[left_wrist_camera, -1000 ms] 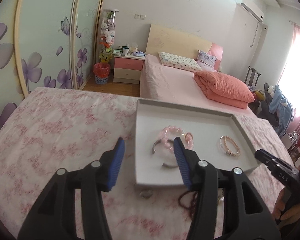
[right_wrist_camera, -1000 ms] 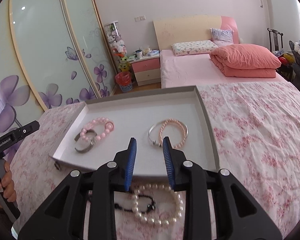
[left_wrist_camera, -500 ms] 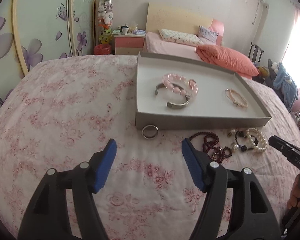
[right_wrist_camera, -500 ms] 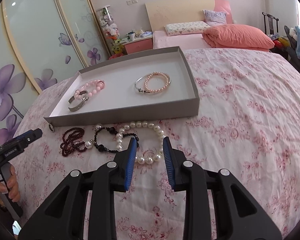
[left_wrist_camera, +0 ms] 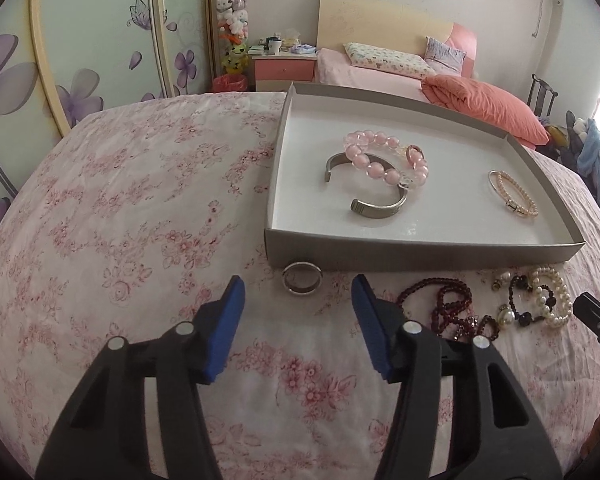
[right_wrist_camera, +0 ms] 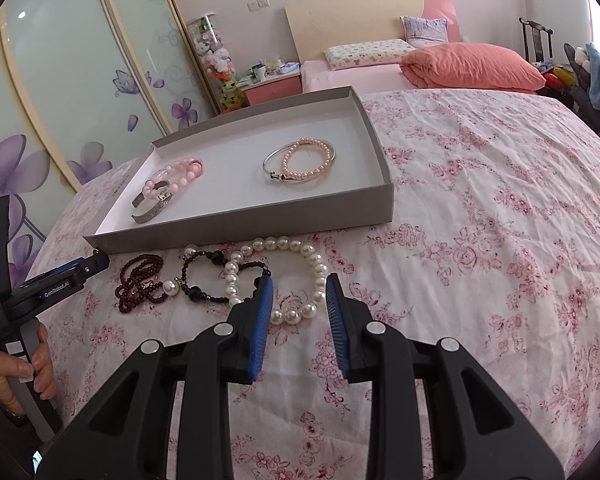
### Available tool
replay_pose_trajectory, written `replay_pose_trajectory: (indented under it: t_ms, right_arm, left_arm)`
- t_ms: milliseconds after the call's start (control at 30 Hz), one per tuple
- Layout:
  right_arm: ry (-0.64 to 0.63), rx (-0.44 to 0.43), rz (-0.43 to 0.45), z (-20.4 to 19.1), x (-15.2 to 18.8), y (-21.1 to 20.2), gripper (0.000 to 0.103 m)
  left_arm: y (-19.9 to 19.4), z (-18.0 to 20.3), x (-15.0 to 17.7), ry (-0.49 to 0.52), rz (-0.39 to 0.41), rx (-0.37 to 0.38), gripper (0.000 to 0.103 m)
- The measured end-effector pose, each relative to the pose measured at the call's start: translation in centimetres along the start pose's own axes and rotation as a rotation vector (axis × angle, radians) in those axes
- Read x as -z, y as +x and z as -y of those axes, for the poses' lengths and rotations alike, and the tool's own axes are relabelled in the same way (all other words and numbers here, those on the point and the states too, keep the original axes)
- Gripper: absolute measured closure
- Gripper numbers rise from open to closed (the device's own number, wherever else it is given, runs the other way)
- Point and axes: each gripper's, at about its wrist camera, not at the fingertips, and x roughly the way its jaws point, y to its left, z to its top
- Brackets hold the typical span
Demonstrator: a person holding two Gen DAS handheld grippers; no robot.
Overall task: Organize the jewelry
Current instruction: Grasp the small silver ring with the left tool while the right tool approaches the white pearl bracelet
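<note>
I have brought both tongs down from over the tray to the loose pieces lying in front of its near wall, so I judge the earlier drop is done and the next pick is starting; four bracelets sit inside already, the pink bead bracelet overlapping the silver cuff and a pearl-pink pair further right; my left gripper is closing with nothing yet between its pads, the silver ring lying just ahead of them and almost against the tray wall; that wall leaves little room behind the ring, so I expect to come in from the near side; my right gripper stands part-open and empty, its tips either side of the near arc of the pearl necklace; the black bead strand and dark red beads tangle close beside it; the flowered cloth to the right is free for swinging.
</note>
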Motion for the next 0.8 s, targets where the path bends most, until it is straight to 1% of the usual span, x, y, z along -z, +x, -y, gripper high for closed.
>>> replay_pose_trajectory:
  t_ms: [167,233,300,333,367,567,800]
  right_arm:
    - [0.007,-0.004,-0.003,0.3,0.0,0.2,0.074]
    - [0.008,-0.005,-0.005,0.3,0.0,0.2,0.074]
    - [0.008,-0.005,-0.004,0.3,0.0,0.2,0.074]
    - [0.008,-0.005,-0.005,0.3,0.0,0.3,0.074]
    - [0.008,-0.005,-0.006,0.3,0.1,0.3,0.074]
    - [0.002,-0.004,-0.006,0.1,0.2,0.2,0.074]
    - [-0.023,0.030,0.009,0.0,-0.2,-0.1,0.074]
  left_arm:
    - [0.6,0.1,-0.3,0.004,-0.008,-0.017,0.058]
    - [0.6,0.1,-0.4,0.002,-0.007,-0.017,0.064]
    - [0.6,0.0,-0.4,0.002,-0.007,-0.015,0.075]
    - [0.6,0.0,-0.4,0.002,-0.006,-0.016,0.076]
    - [0.6,0.0,-0.4,0.003,-0.005,-0.015,0.080]
    - [0.2,-0.5,-0.2,0.014,-0.004,0.015,0.081]
    - [-1.3,-1.1,1.7,0.054,-0.015,0.079,0.081]
